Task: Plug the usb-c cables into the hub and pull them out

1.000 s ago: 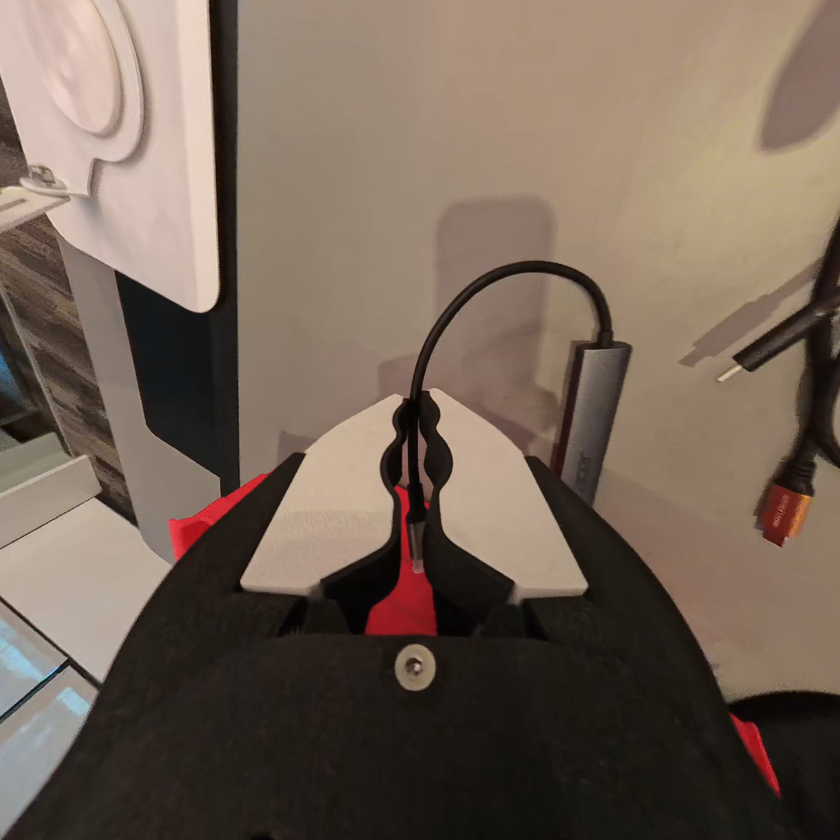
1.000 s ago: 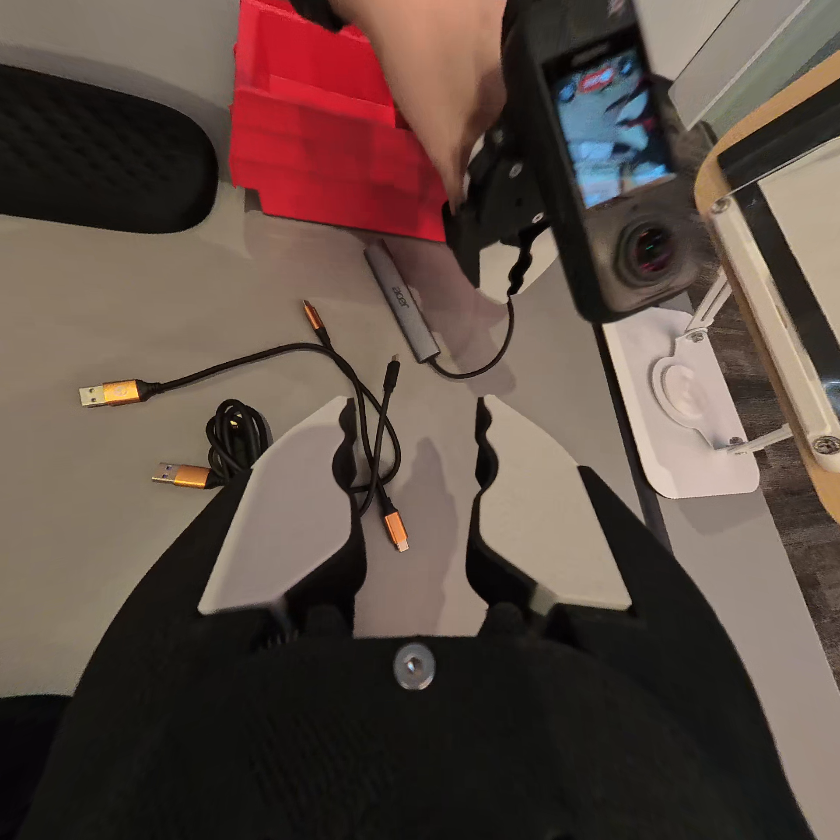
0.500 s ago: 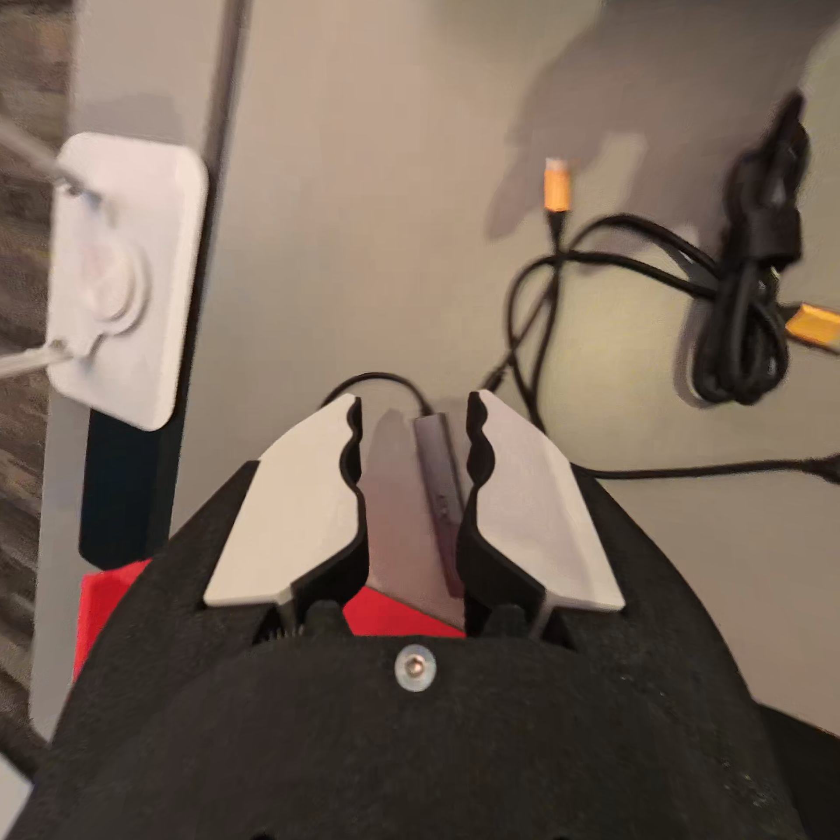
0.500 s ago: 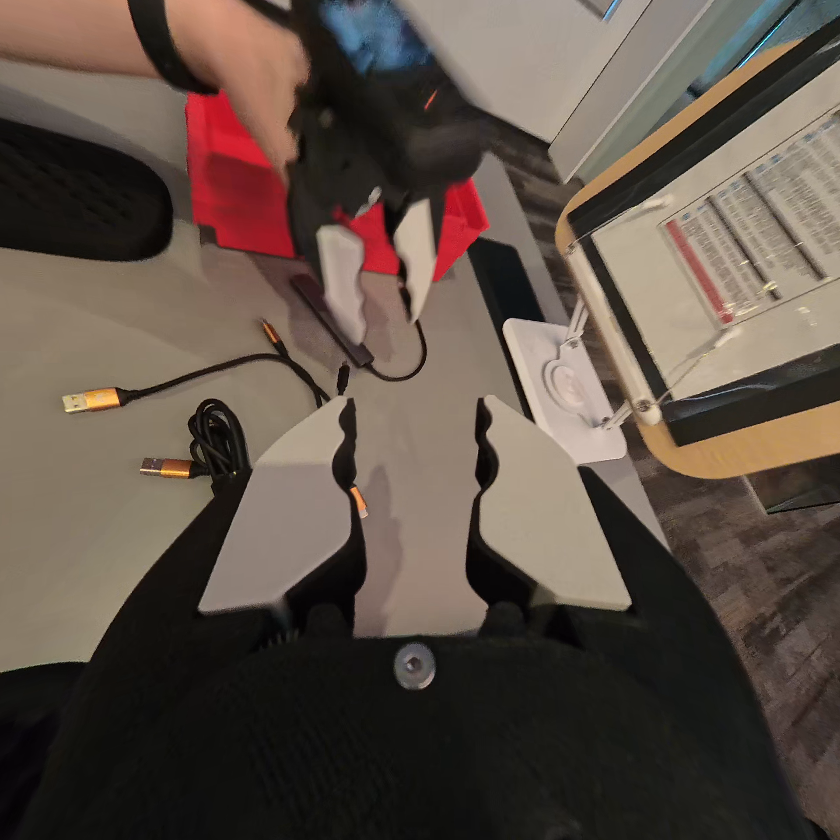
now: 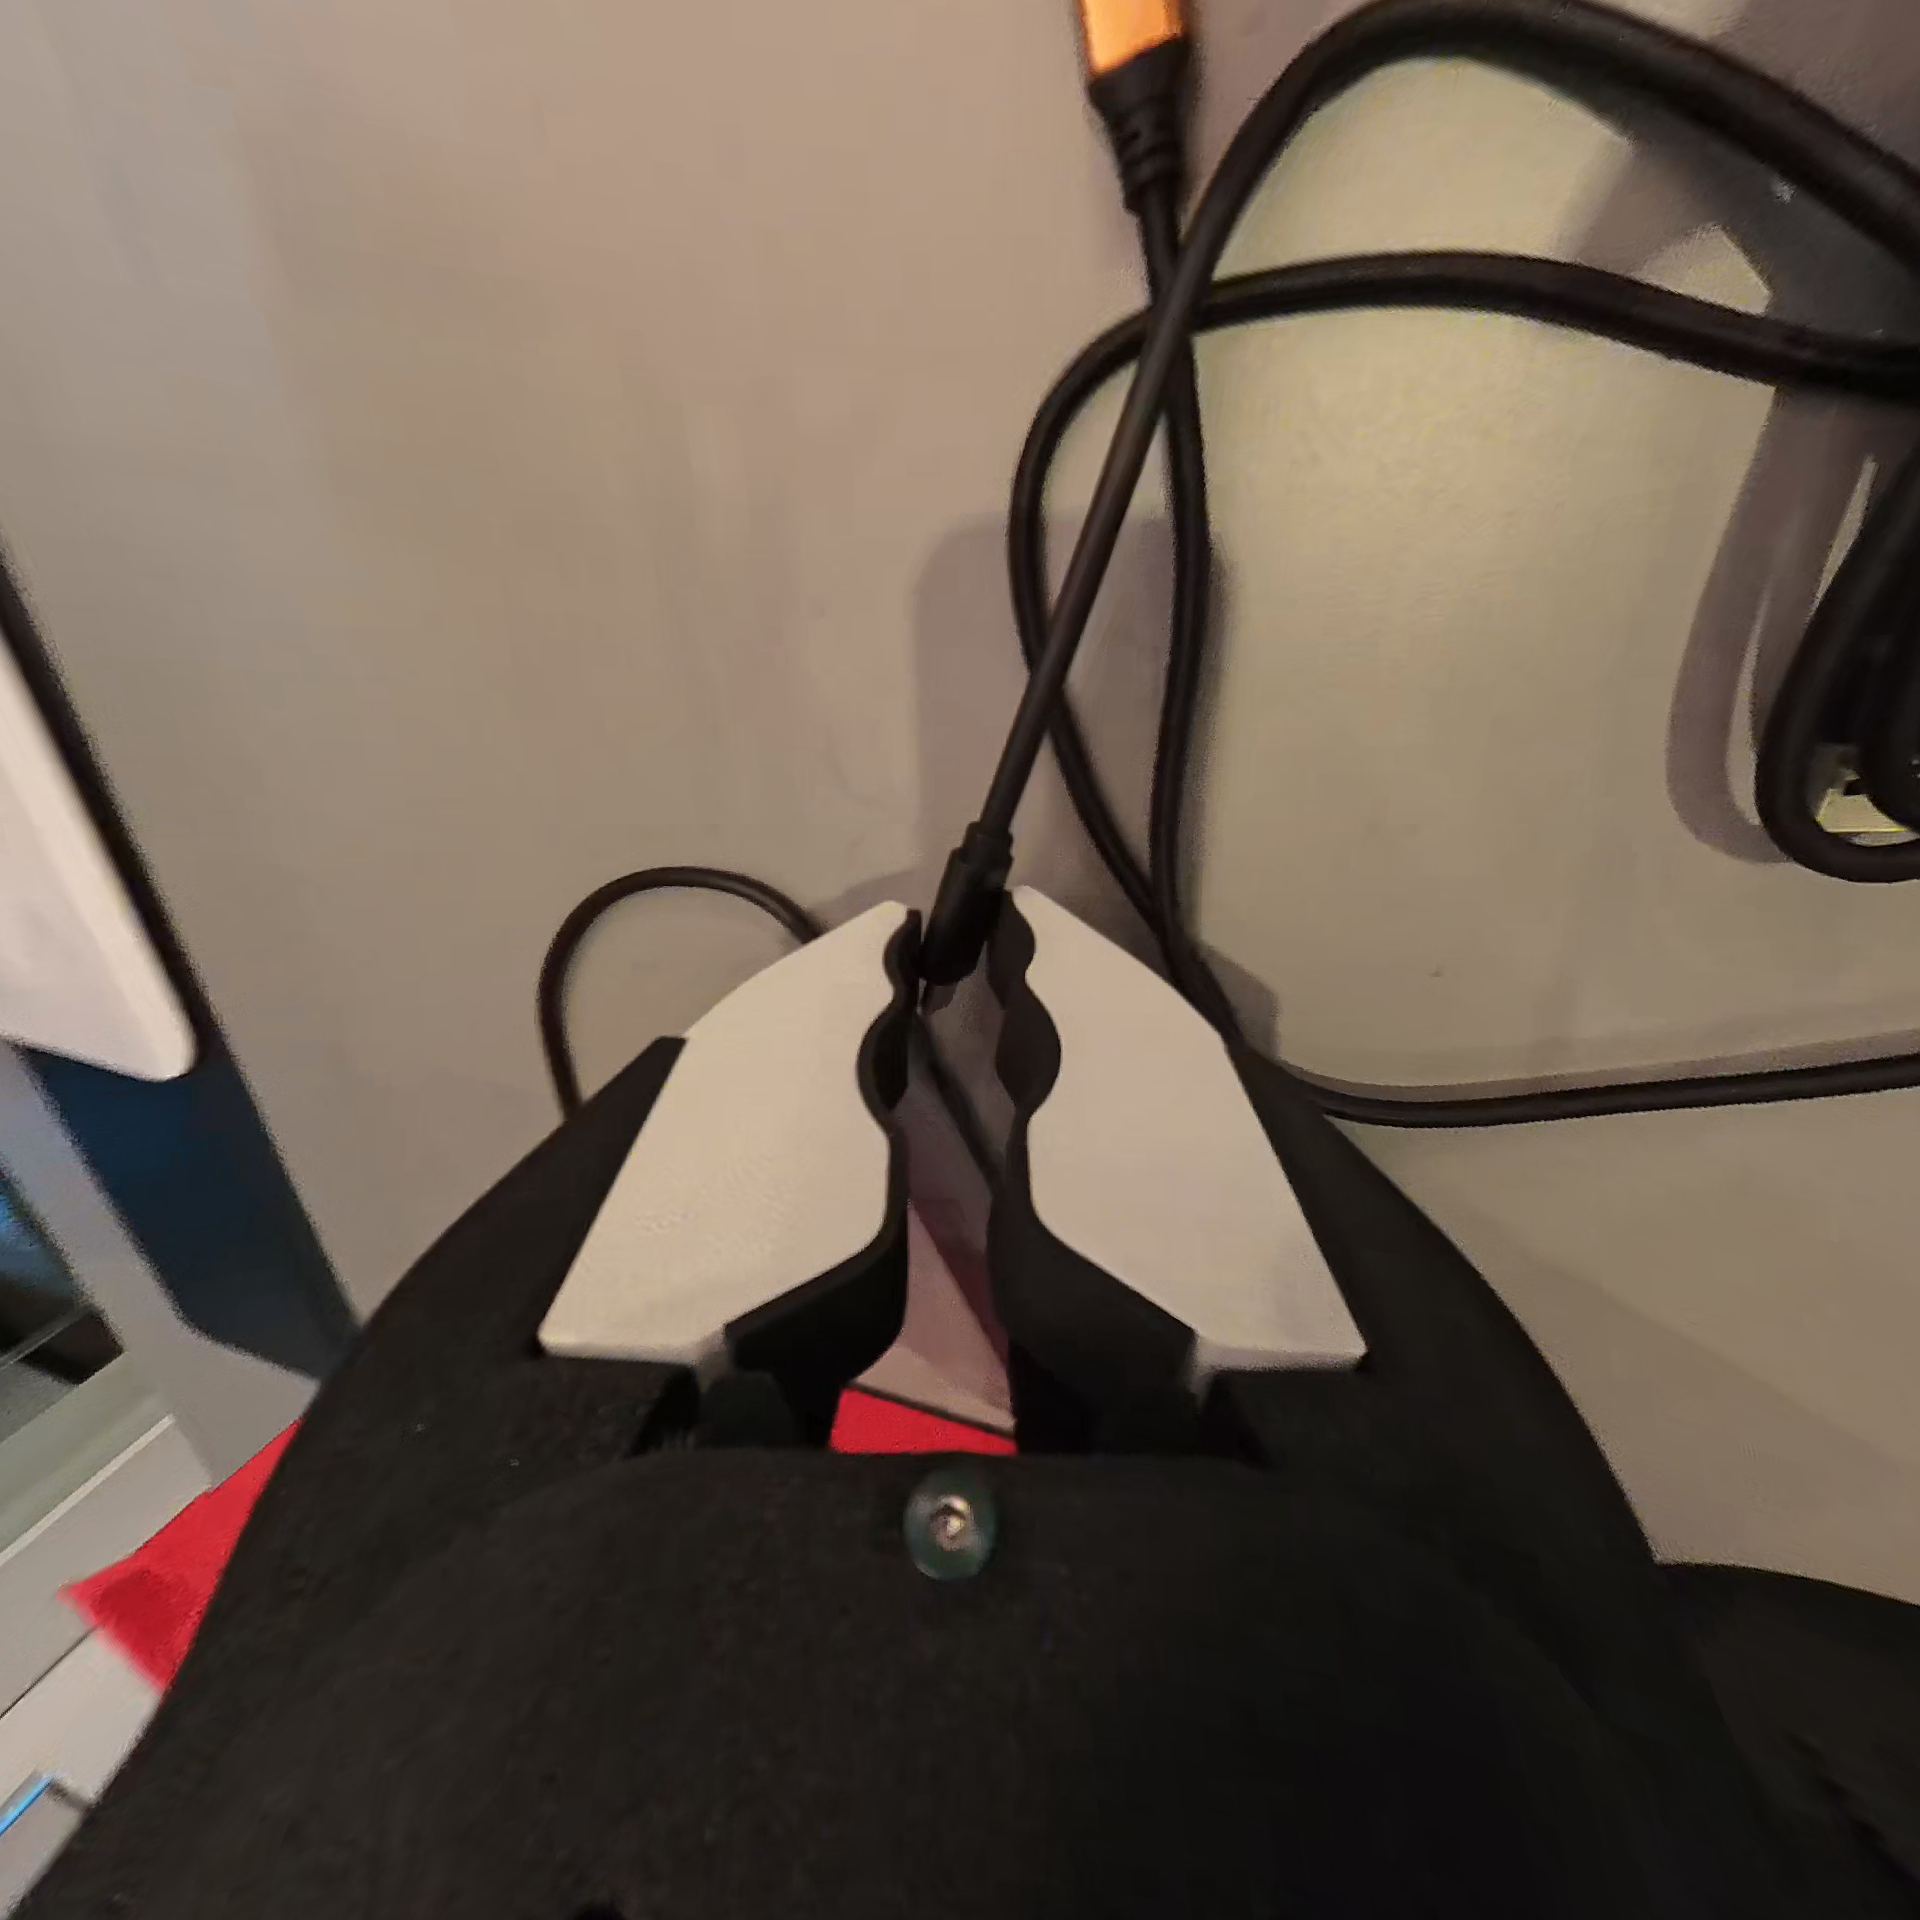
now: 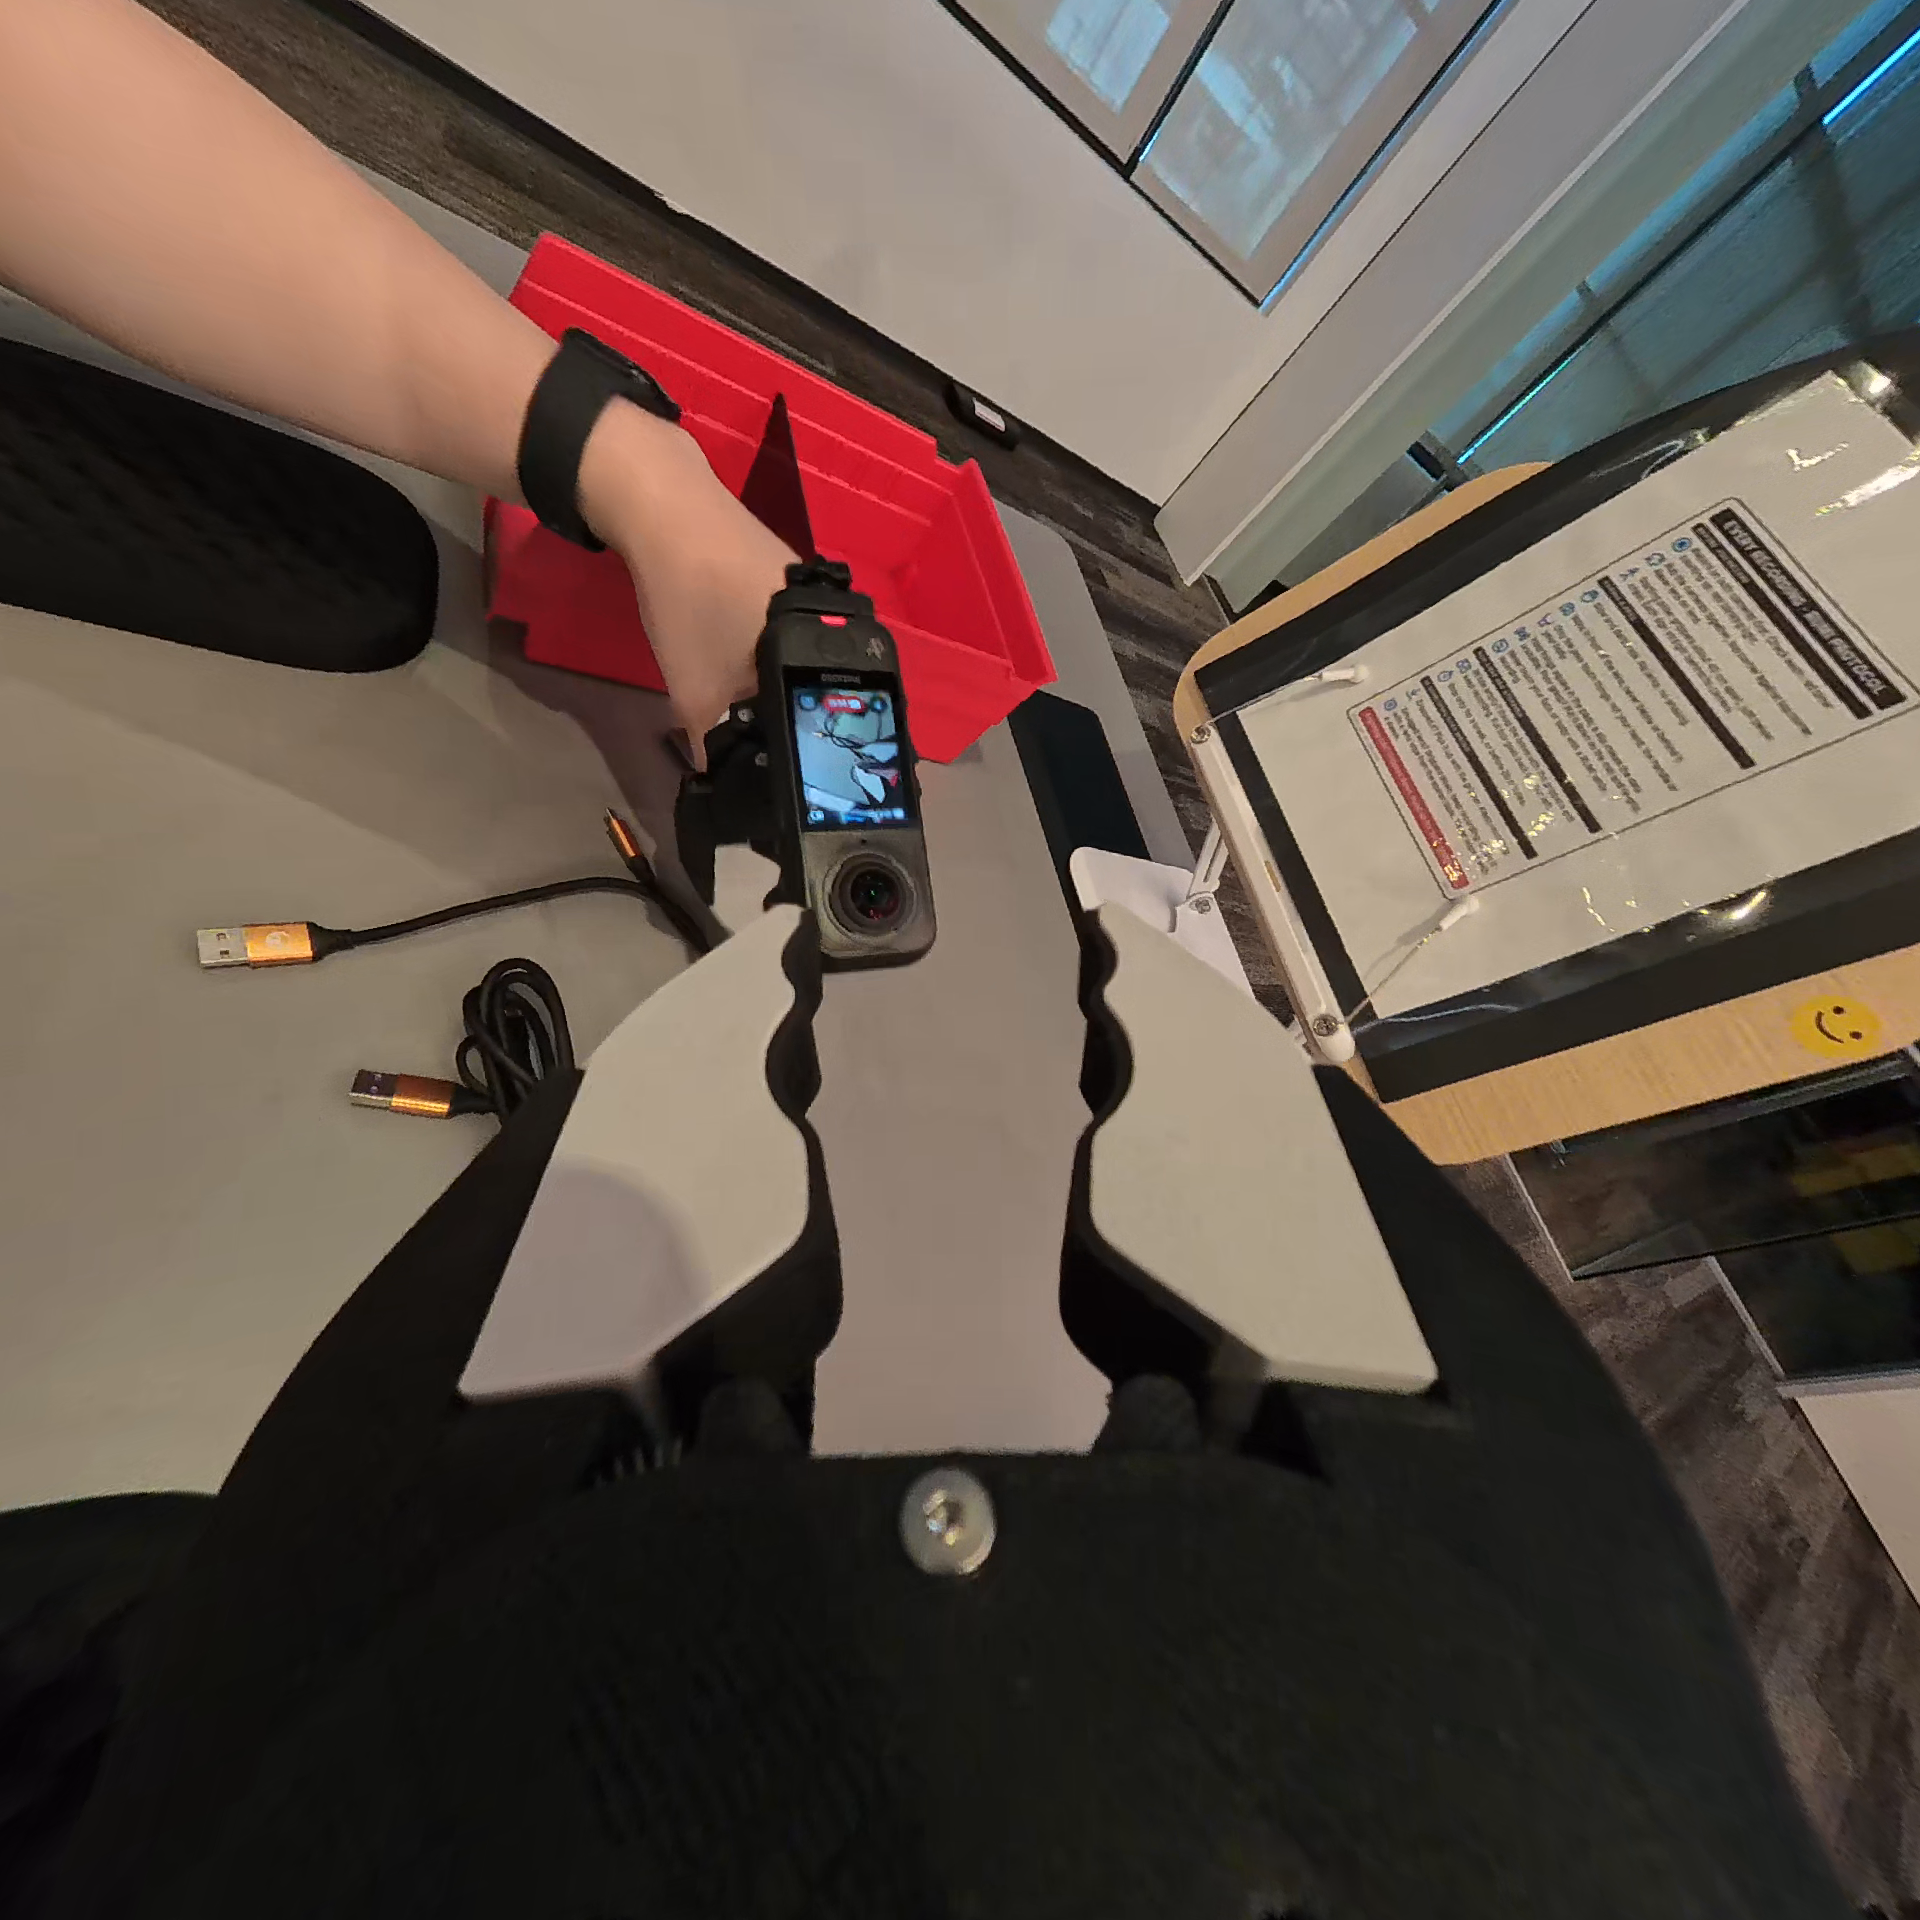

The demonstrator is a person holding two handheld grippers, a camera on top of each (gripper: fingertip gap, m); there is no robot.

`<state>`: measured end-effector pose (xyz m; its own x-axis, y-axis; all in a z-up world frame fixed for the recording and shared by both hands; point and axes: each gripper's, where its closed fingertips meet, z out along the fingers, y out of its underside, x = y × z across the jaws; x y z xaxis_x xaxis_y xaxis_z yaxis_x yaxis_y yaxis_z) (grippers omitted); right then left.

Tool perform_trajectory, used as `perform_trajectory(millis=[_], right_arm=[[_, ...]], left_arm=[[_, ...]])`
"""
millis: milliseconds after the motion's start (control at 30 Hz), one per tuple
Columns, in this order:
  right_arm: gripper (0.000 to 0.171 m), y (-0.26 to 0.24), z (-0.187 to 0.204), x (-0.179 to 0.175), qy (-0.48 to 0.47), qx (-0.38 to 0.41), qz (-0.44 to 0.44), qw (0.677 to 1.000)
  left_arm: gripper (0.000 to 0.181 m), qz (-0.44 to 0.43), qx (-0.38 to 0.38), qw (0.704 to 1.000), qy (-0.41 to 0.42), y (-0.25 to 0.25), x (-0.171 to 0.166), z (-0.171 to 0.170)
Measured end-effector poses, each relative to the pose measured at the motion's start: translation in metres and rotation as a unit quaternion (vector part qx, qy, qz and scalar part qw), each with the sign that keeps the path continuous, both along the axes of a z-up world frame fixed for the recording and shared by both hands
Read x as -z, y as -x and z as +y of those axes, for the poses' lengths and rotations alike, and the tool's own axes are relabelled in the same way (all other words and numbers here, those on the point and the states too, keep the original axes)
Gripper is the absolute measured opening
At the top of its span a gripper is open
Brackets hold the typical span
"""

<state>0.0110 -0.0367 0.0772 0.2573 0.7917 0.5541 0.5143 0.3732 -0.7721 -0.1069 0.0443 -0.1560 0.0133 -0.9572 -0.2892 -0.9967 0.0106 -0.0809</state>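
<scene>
In the left wrist view my left gripper [image 5: 961, 914] is shut on the grey hub [image 5: 951, 1164], which runs lengthwise between the white fingers. A black USB-C plug [image 5: 966, 904] sits right at the fingertips by the hub's end; I cannot tell whether it is inserted. Its black cable [image 5: 1081, 613] runs up and right. An orange-tipped plug [image 5: 1127, 62] lies farther ahead. The hub's own lead [image 5: 623, 914] loops out to the left. My right gripper [image 6: 945, 925] is open and empty above the grey table [image 6: 208, 1247]. The left gripper [image 6: 743, 873] hides the hub in the right wrist view.
A red bin [image 6: 883, 520] stands behind the left hand. Orange USB-A plugs [image 6: 260, 945] [image 6: 405, 1091] and a coiled black cable [image 6: 514, 1029] lie on the left. A black padded rest [image 6: 208, 520] is at far left. A white stand base [image 6: 1132, 883] and a sign holder [image 6: 1558, 727] are at the right. Spacing between my two grippers at the tips: around 25 cm. My left tips are roughly 7 cm from the hub's own lead [image 5: 623, 914]. My left gripper is the nearer one to the orange-tipped plug [image 5: 1127, 62]: about 11 cm, against 25 cm.
My left gripper let go of the hub's lead, opened over the hub, then came down and shut on it. My right gripper stayed open and drew back from the cables.
</scene>
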Motion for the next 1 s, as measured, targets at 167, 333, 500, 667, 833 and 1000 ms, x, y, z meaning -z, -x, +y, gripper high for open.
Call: perform_trajectory(millis=[167,333,500,667,833,1000], right_arm=[[0.047,-0.009,0.003,-0.01,-0.018,0.008,0.03,0.999],[0.043,-0.01,0.017,-0.033,-0.018,0.019,0.114,0.993],[0.04,-0.003,0.036,-0.033,0.046,0.023,0.165,0.985],[0.034,0.03,0.001,-0.015,0.161,-0.093,0.142,0.972],[0.044,0.08,-0.012,-0.017,0.392,-0.165,0.193,0.884],[0.048,0.123,0.019,-0.007,0.505,-0.158,0.259,0.808]], left_arm=[[0.011,-0.061,0.008,0.99,-0.125,-0.012,-0.052,0.01],[0.01,-0.127,0.085,0.926,-0.344,-0.025,-0.141,0.006],[0.008,-0.164,0.134,0.878,-0.429,-0.031,-0.185,-0.018],[0.007,-0.204,0.119,0.858,-0.456,-0.024,-0.22,-0.016],[0.007,-0.262,0.122,0.825,-0.486,-0.015,-0.253,-0.03],[0.006,-0.254,0.146,0.802,-0.52,-0.009,-0.266,-0.044]])
